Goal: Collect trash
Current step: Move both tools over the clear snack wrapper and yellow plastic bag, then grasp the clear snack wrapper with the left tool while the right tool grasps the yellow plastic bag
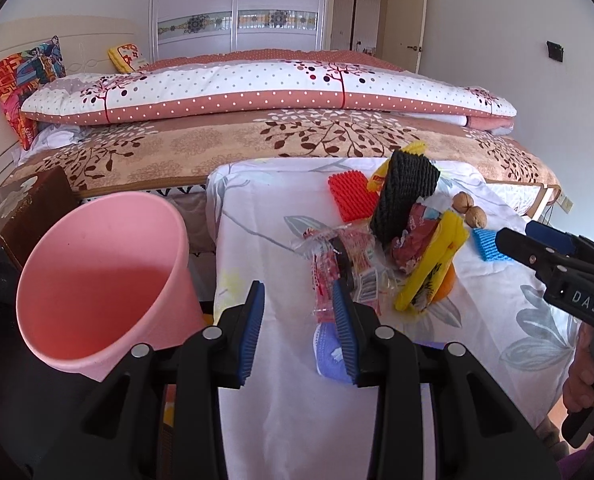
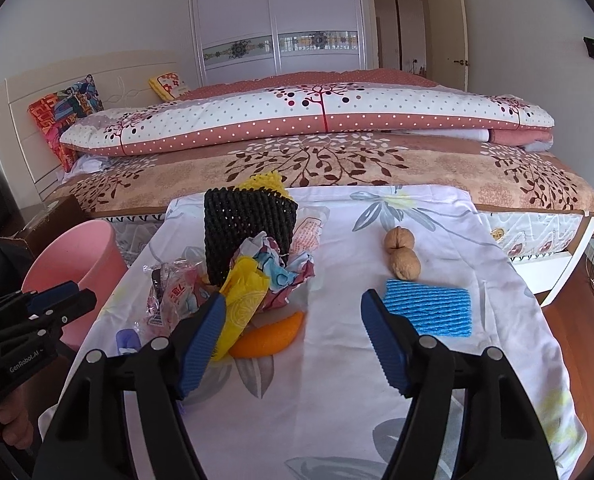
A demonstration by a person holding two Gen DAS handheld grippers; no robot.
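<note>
A pink bin stands left of the cloth-covered table and shows in the right wrist view too. Trash is piled mid-table: a clear red-printed wrapper, black foam net, red foam net, yellow bag, crumpled wrapper, orange peel, blue foam net and two walnuts. My left gripper is open and empty, just short of the clear wrapper. My right gripper is open and empty over bare cloth between the peel and the blue net.
A purple-white item lies under my left gripper's right finger. A bed with folded quilts runs behind the table. A dark wooden cabinet stands left of the bin. Wood floor shows at the right.
</note>
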